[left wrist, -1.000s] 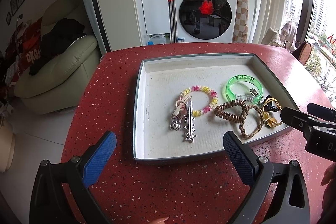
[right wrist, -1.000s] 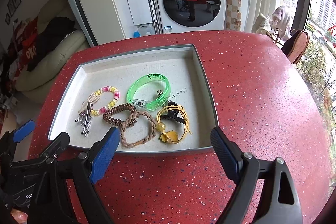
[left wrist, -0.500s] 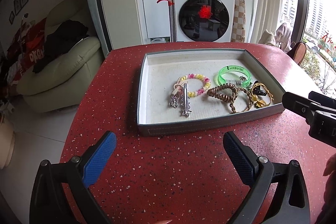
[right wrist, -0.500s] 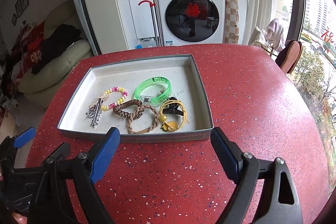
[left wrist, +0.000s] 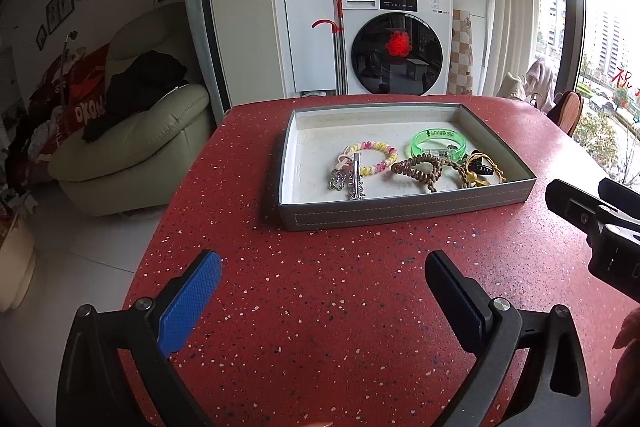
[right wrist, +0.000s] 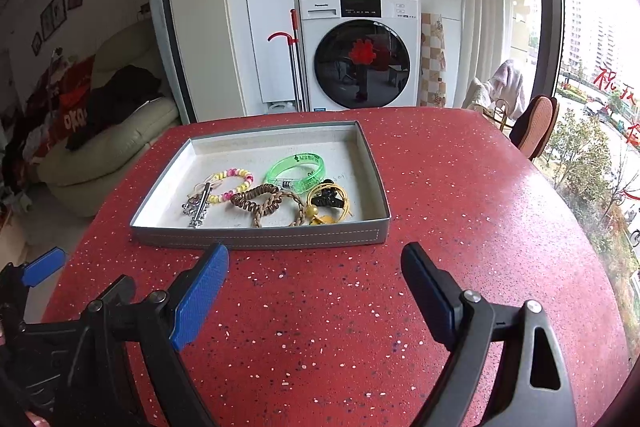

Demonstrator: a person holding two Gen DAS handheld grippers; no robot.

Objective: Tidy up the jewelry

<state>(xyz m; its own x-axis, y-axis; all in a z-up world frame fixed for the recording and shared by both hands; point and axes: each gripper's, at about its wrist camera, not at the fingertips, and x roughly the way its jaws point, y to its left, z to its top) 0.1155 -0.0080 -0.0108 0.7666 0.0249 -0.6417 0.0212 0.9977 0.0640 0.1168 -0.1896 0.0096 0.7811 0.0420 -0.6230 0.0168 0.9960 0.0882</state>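
Both our grippers hang over the red speckled counter (left wrist: 320, 307), short of the tray and touching nothing. Left gripper (left wrist: 322, 279): blue-padded fingers (left wrist: 192, 303) spread wide apart, nothing between them. Right gripper (right wrist: 314, 277): same, fingers wide apart and empty. In the left wrist view, the right gripper's black body shows at the right edge (left wrist: 600, 223). In the right wrist view, the tip of a left blue pad shows at the lower left (right wrist: 44, 265).

The grey tray (left wrist: 404, 213) with a pale lining sits on the counter ahead of both grippers, its stitched near wall facing us. All jewelry lies inside it, bunched toward the near half:
- pink-and-yellow beaded bracelet (left wrist: 380, 157), left of centre
- silver hair clip (left wrist: 355, 179) lying across the bracelet's left side, with a small silver charm cluster (left wrist: 337, 181) just beside it
- translucent green bangle (left wrist: 438, 145) toward the far right, lettering on its band too small to read
- brown coil hair tie (left wrist: 416, 171) in front of the bangle, touching a braided brown loop (left wrist: 460, 175) to its right
- yellow cord piece with a black clip (left wrist: 480, 169) at the right, close to the tray's right wall; the items overlap there, so we cannot tell what is tangled with what

Behind the counter: white washing machine (right wrist: 360, 55), cream sofa (left wrist: 132, 147) with dark clothes on it to the left, window to the right.
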